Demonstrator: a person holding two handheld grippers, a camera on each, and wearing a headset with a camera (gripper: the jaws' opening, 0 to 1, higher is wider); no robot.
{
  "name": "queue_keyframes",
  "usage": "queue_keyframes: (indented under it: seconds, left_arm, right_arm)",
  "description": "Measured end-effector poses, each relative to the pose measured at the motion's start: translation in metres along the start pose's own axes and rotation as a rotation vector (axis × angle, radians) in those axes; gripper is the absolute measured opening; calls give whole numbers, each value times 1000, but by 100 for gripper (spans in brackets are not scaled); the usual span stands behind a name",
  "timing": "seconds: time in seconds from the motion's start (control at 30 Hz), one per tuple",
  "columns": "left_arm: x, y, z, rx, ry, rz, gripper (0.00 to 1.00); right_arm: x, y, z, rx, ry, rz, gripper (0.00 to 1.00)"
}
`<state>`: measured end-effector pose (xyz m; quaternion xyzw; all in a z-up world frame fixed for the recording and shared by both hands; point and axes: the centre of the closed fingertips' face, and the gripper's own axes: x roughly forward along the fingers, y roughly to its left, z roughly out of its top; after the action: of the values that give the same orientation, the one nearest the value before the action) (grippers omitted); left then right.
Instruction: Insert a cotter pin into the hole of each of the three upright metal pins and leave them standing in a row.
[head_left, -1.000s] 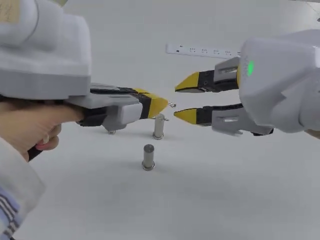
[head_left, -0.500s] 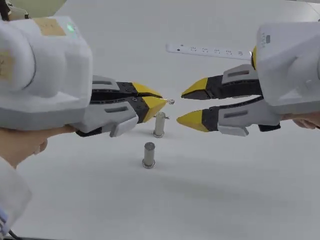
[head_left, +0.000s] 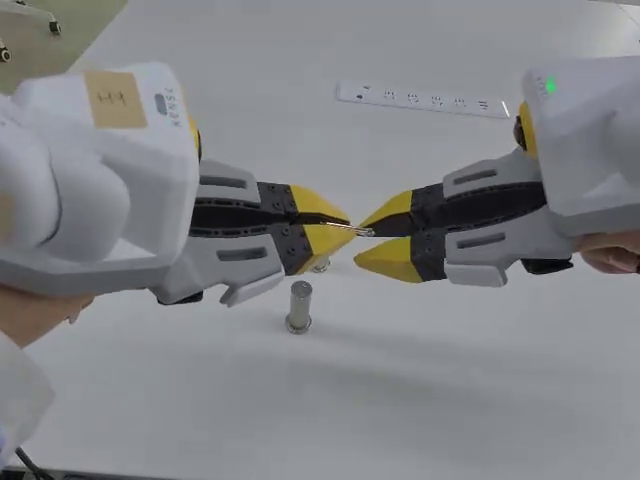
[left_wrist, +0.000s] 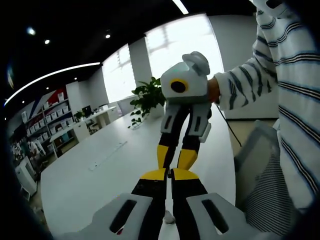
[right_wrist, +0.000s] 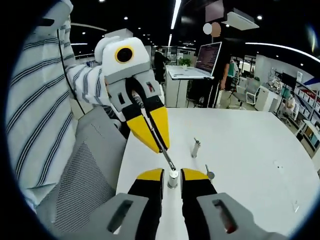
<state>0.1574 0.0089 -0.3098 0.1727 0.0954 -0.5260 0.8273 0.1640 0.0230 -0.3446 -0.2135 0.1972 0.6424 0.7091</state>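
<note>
One cotter pin (head_left: 346, 228) clamped in left fingers (head_left: 316, 204); right fingers (head_left: 386, 258) ajar.

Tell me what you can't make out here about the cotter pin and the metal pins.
Head view: the far metal pin is mostly hidden behind the left gripper; its hole is covered.
Head view: the near metal pin is too small to show its hole.
Right gripper view: whether the right gripper touches the cotter pin is unclear; its end sits between the jaws.

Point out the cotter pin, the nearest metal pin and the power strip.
cotter pin (head_left: 350, 228), head view, mid shaft.
metal pin (head_left: 298, 303), head view, its side.
power strip (head_left: 420, 100), head view, top face.
</note>
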Motion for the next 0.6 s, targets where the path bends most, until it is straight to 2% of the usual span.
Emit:
queue_keyframes:
  seconds: [0.27,0.6]
  left_arm:
    - [0,-7,-1,6,-10,-45,0]
    - [-4,-16,-9,12,16,-110,0]
  right_arm:
    - [-3,9,2,6,-17,39,0]
    - [-9,22,-1,-19,1,100,0]
